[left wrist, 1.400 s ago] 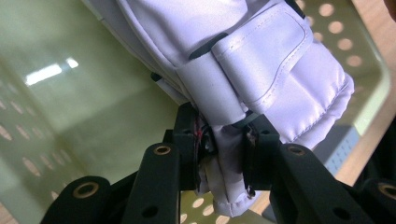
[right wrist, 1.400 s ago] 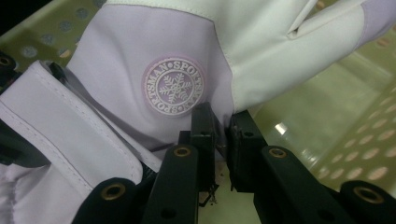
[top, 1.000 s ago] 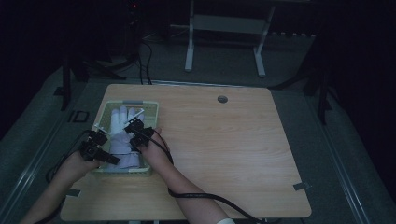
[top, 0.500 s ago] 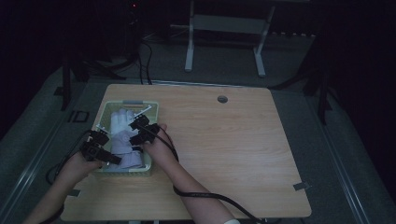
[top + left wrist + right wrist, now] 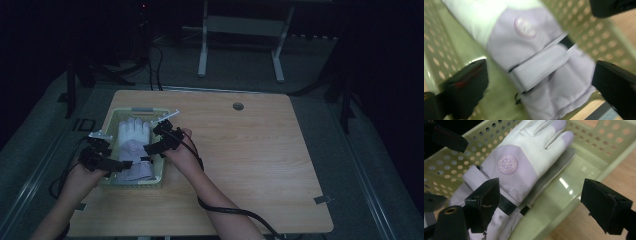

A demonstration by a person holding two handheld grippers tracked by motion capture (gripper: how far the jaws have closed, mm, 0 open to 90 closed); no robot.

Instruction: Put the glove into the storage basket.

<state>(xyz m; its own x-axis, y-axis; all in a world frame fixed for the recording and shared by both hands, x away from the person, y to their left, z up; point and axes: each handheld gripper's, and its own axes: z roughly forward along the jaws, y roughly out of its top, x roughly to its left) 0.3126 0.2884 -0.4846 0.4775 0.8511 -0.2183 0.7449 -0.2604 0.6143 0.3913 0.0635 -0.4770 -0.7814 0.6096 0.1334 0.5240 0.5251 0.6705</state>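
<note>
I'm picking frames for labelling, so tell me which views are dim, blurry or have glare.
High view: dim, room beyond the table nearly black. Left gripper view: motion-blurred, glove and basket holes smeared. Right gripper view: sharp on the glove's round emblem, with a bright glare streak on the basket floor.

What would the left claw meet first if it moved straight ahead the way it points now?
Most likely the glove lying in the green basket. The left claw is open and aims at the glove's strap and cuff; how much gap remains is unclear.
</note>
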